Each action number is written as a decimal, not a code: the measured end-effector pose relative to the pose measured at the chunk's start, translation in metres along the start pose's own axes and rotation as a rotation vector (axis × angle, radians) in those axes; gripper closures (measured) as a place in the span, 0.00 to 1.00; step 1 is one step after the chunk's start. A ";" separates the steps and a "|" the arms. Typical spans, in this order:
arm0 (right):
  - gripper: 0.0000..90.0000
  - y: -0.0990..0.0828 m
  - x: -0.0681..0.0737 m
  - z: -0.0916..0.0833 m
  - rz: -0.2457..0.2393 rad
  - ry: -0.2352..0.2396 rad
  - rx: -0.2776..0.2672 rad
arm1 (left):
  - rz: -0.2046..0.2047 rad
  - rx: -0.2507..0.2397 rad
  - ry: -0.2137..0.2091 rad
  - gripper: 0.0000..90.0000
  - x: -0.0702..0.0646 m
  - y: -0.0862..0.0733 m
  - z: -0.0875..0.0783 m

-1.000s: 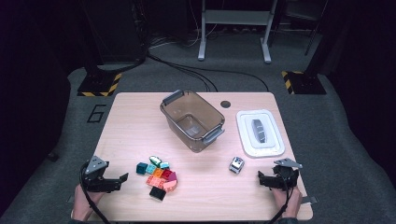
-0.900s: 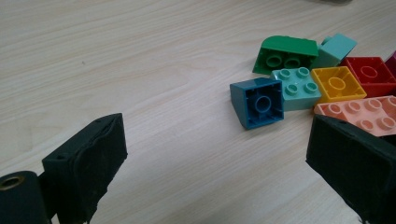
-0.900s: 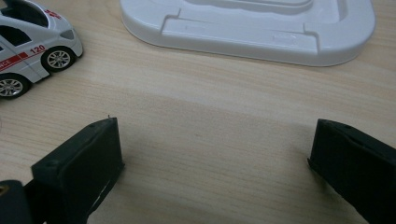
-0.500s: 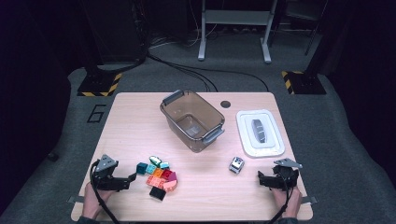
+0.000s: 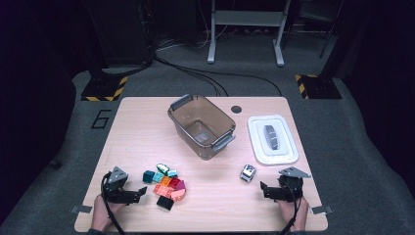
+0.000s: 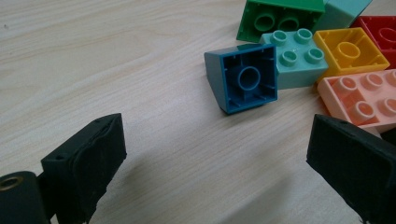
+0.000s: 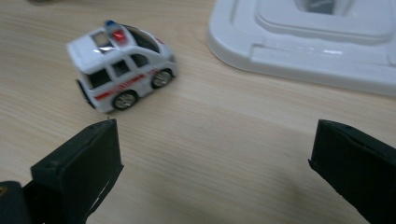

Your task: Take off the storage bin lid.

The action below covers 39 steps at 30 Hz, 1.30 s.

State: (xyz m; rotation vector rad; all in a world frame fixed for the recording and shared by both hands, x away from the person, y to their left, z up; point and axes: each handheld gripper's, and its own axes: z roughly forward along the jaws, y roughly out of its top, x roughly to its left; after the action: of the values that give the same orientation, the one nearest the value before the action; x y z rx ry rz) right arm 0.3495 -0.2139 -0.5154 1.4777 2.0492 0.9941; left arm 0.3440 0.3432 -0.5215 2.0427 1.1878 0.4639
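Blocks (image 5: pixel 165 186) lie in a loose pile on the table (image 5: pixel 147 127) in the high view, just ahead of the left gripper (image 5: pixel 139 192), near the tub (image 5: pixel 201 126). In the left gripper view, jaws gape wide before the blue block (image 6: pixel 243 79); it looks light, stiff and slick, best pinched across its flat sides. In the right gripper view, jaws stand wide near the toy car (image 7: pixel 120 65).
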 end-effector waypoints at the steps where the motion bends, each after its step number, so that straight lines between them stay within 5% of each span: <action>1: 0.01 0.003 0.004 0.001 -0.022 0.010 -0.001 | -0.006 -0.013 0.002 0.05 0.000 -0.001 0.001; 11: 0.00 0.032 0.034 0.019 -0.155 0.086 0.053 | 0.023 -0.007 0.012 0.00 0.000 -0.009 0.002; 24: 0.27 0.046 0.041 0.041 -0.250 0.129 0.086 | 0.046 0.035 0.012 0.00 -0.001 -0.007 0.005; 39: 0.25 0.046 0.041 0.056 -0.255 0.132 0.144 | 0.055 0.039 0.013 0.00 -0.001 -0.007 0.005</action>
State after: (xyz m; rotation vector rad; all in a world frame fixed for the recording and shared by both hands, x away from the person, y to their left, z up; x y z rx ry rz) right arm 0.4035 -0.1503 -0.5151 1.2037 2.3762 0.8768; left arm 0.3423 0.3425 -0.5305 2.1129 1.1587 0.4845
